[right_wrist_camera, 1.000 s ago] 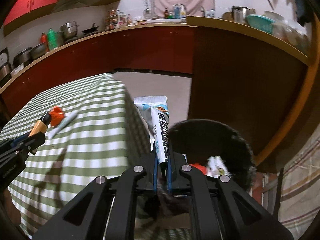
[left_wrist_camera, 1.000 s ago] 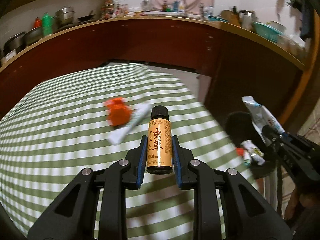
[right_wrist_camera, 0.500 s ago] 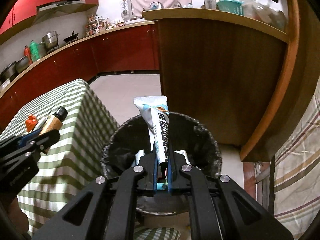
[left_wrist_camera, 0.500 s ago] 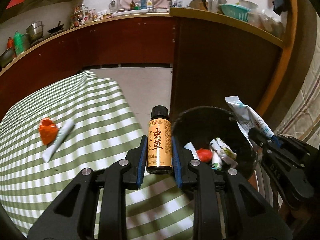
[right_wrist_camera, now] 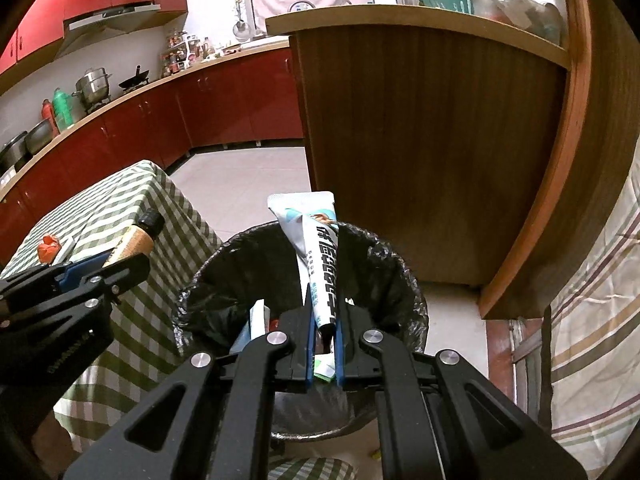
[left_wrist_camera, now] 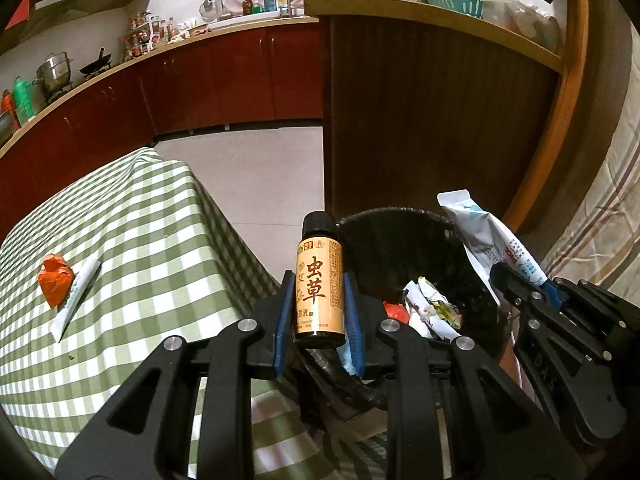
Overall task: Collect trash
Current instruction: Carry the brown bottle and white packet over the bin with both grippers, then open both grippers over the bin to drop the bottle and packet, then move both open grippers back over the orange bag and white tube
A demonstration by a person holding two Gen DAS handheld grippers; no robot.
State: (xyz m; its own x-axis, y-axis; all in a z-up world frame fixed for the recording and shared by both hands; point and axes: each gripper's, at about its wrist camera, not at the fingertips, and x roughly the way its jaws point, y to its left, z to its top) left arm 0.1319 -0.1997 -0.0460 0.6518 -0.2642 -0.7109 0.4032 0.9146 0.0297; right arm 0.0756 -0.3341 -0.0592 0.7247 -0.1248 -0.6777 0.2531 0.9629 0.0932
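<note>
An orange wrapper (left_wrist_camera: 55, 286) lies on the checked table (left_wrist_camera: 160, 240). The left gripper (left_wrist_camera: 319, 300) squeezes a small brown bottle (left_wrist_camera: 319, 292) beside the black bin (right_wrist_camera: 208, 276), which holds what look like crumpled wrappers (left_wrist_camera: 430, 310). The right gripper (right_wrist_camera: 323, 332) pinches a white tube (right_wrist_camera: 320, 264) over it.

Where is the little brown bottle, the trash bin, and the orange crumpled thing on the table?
little brown bottle (left_wrist_camera: 319, 288): left wrist view, on its yellow label.
trash bin (right_wrist_camera: 384, 264): right wrist view, on the black bag lining its far inner wall.
orange crumpled thing (left_wrist_camera: 55, 281): left wrist view, on its middle.
</note>
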